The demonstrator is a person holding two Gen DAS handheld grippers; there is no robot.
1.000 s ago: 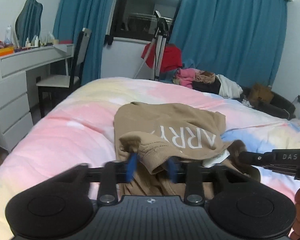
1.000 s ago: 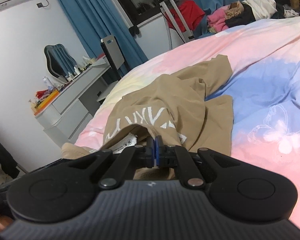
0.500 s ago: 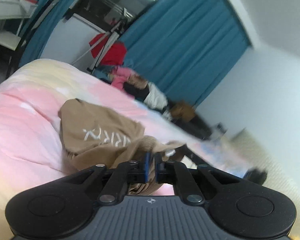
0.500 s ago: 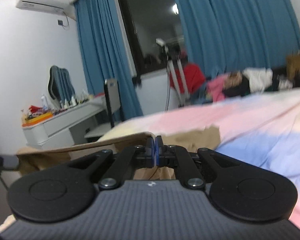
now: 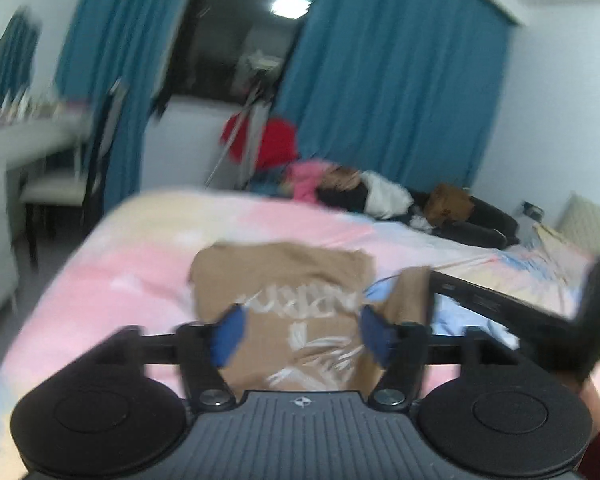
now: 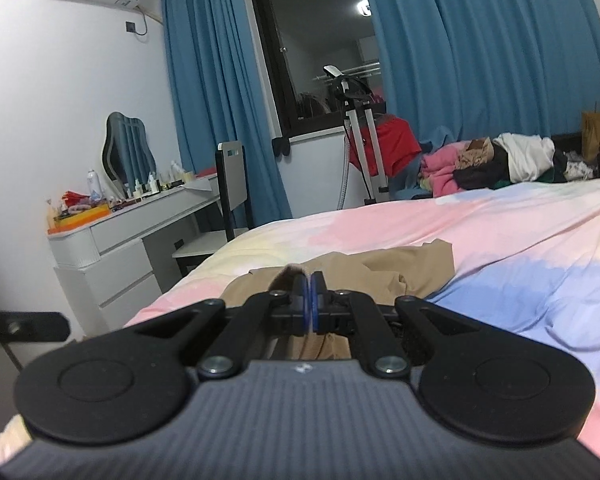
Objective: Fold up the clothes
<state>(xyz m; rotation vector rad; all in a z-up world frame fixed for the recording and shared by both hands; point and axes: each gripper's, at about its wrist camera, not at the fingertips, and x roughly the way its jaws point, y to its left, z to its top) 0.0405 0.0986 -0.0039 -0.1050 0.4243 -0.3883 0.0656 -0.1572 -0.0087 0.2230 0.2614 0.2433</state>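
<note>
The tan sweatshirt (image 5: 288, 316) lies on the pastel bedcover (image 5: 132, 256), near its front edge, print side up with the white lettering readable. One part of it, a cuff or hem edge, is lifted off the bed at the right.

My right gripper (image 6: 310, 300) has its blue pads pressed together on that raised tan edge; in the right wrist view a fold of ribbed fabric stands up just behind the fingertips. In the left wrist view the same gripper appears as a dark bar at the right, with a strip of the garment hanging from it.

My left gripper (image 5: 300, 332) is opening. Its jaws stand wide apart above the printed panel and nothing sits between the pads.

Step in hand, by my judgement: one fold has been laid or let go on the left side, while the right side is held up for the next fold.

The next move calls for the left gripper to find a fresh edge, probably the near hem or the opposite sleeve, and to close on a single layer. The picture is blurred, so I cannot tell which edge lies nearest.

Beyond the bed: a pile of clothes (image 6: 500, 160), blue curtains (image 6: 480, 60), a white dresser (image 6: 112, 248).
</note>
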